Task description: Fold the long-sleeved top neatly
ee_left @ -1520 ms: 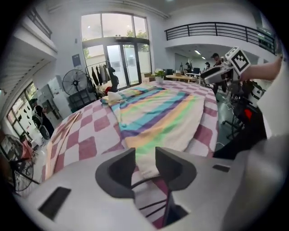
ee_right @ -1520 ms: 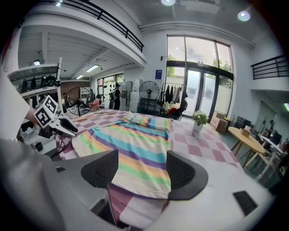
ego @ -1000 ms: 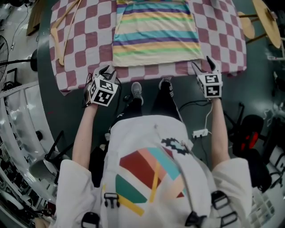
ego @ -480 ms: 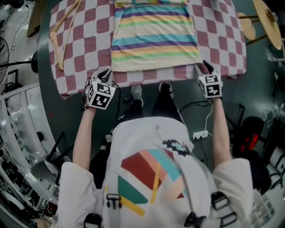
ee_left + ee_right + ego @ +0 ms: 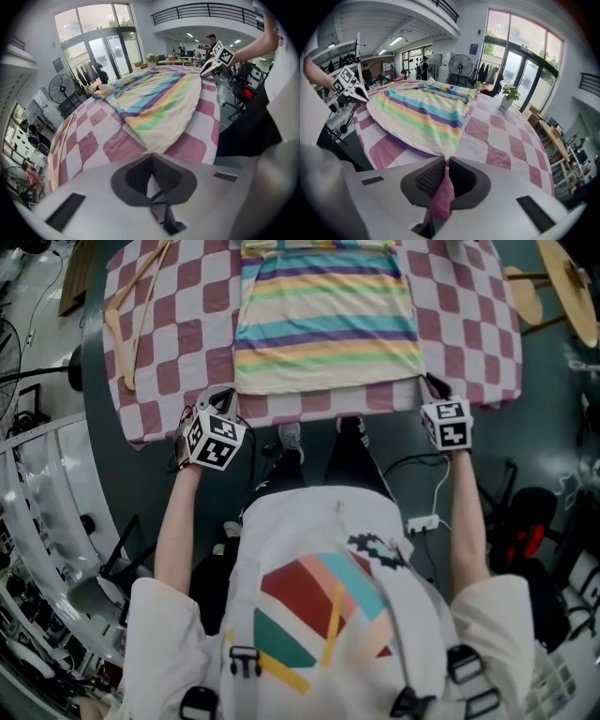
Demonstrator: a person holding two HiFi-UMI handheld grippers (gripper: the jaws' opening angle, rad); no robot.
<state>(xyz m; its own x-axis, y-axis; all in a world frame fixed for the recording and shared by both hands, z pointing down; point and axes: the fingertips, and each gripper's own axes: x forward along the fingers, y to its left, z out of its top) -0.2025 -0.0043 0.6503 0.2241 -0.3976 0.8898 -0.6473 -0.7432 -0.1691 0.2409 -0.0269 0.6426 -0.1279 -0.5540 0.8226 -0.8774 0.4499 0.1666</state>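
The long-sleeved top (image 5: 326, 320), striped in pastel bands, lies flat on the checked tablecloth (image 5: 178, 352) with its hem toward me. My left gripper (image 5: 226, 395) sits at the hem's near left corner. In the left gripper view its jaws (image 5: 151, 157) have just been closing and now pinch pale cloth that runs in from the top (image 5: 159, 101). My right gripper (image 5: 430, 383) is at the near right corner. Its jaws (image 5: 446, 161) have also just been closing, onto the corner of the top (image 5: 422, 112) together with a pink fold of cloth.
A wooden hanger (image 5: 127, 315) lies on the tablecloth at the left. The table's near edge (image 5: 328, 407) runs just behind both grippers. A round wooden stool (image 5: 525, 292) stands off the right side. My shoes (image 5: 289, 435) and a cable (image 5: 422, 519) are on the floor below.
Both grippers have closed in on the hem corners, the right one dropping slightly toward the table edge. Its spread fingers have come together. The top has not shifted.
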